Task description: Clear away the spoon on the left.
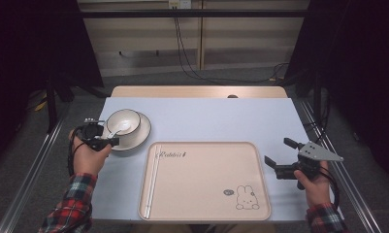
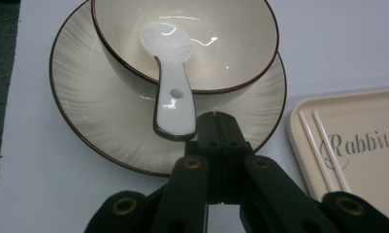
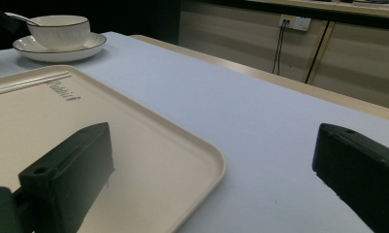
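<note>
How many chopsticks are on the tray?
2. Both white chopsticks lie side by side along the left edge of the tray, next to the word Rabbit. None seem hidden.

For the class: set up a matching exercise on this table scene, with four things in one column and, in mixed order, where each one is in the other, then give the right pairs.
Things
1. spoon
2. bowl
3. chopsticks
4. rabbit drawing

Places
A. along the left edge of the tray
B. standing on the plate
C. near corner of the tray on the right gripper side
D. scoop in the bowl, handle over its rim, beside the shut fingers of the left gripper

Pairs: 1-D, 2-B, 3-A, 4-C
</note>
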`<state>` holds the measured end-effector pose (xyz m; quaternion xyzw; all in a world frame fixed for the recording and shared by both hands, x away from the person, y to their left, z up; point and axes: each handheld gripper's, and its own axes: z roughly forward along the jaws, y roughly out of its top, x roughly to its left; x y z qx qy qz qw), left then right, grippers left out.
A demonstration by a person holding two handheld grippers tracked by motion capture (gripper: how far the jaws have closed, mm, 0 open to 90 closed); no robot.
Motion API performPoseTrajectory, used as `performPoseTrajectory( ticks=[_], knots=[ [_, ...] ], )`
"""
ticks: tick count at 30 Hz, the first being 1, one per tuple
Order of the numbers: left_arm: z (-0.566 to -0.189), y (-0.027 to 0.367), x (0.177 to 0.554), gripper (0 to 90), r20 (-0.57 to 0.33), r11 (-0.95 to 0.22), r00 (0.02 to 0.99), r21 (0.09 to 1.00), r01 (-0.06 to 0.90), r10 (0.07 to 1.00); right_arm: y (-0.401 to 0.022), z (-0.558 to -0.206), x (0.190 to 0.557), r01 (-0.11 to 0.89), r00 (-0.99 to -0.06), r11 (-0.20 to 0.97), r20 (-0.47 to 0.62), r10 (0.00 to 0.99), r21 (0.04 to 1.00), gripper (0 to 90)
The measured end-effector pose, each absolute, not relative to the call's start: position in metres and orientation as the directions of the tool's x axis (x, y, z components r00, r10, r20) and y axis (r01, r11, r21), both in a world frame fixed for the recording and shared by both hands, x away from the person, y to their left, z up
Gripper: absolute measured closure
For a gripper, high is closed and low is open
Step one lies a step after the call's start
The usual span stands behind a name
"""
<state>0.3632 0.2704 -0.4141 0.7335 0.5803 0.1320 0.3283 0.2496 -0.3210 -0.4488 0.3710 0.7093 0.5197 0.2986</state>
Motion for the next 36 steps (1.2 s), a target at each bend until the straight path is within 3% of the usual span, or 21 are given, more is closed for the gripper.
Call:
performPoseTrajectory(
  ticks=[17,36],
  knots=[
    [-0.419,0.290,0.371,90.0,-0.179,-0.050,0.213,0.641,0.766,0.960,-0.319,-0.450,0.250,0.220,-0.550,0.190,-0.039,0.834,0.957,0.5],
    [-0.414,0.299,0.386,90.0,-0.167,-0.036,0.196,0.667,0.745,0.966,-0.319,-0.451,0.251,0.226,-0.555,0.195,-0.038,0.831,0.954,0.5]
  ],
)
